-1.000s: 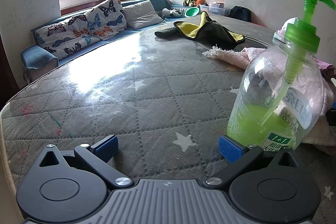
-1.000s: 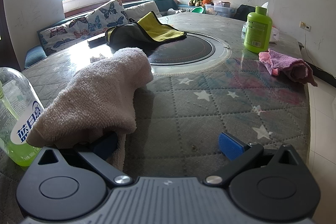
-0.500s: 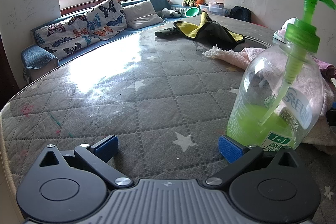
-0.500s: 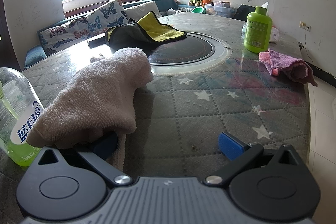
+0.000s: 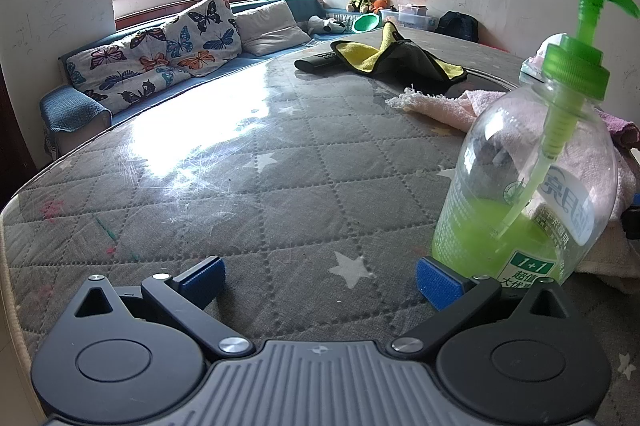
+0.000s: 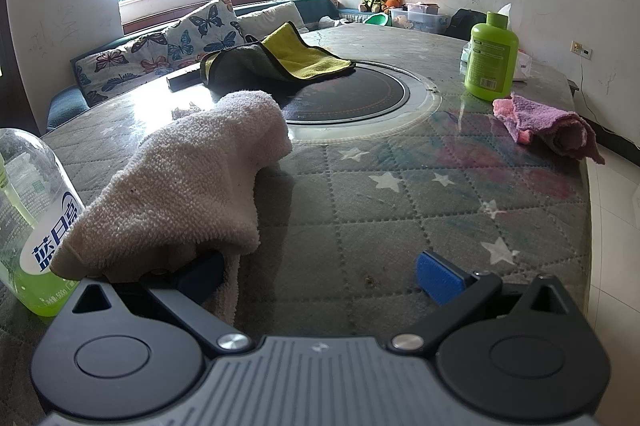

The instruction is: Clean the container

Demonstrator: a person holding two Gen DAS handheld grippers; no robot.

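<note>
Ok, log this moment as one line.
left tool open, empty | right tool open, pale pink terry towel draped on its left finger | clear green-pump soap bottle upright, ungrasped

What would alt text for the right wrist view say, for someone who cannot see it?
An open hand-held gripper rests low over a quilted grey table, with a pale pink towel draped over its left finger. A clear pump bottle of green liquid stands at far left; beyond are a yellow-and-grey cloth, a green bottle and a purple cloth.
</note>
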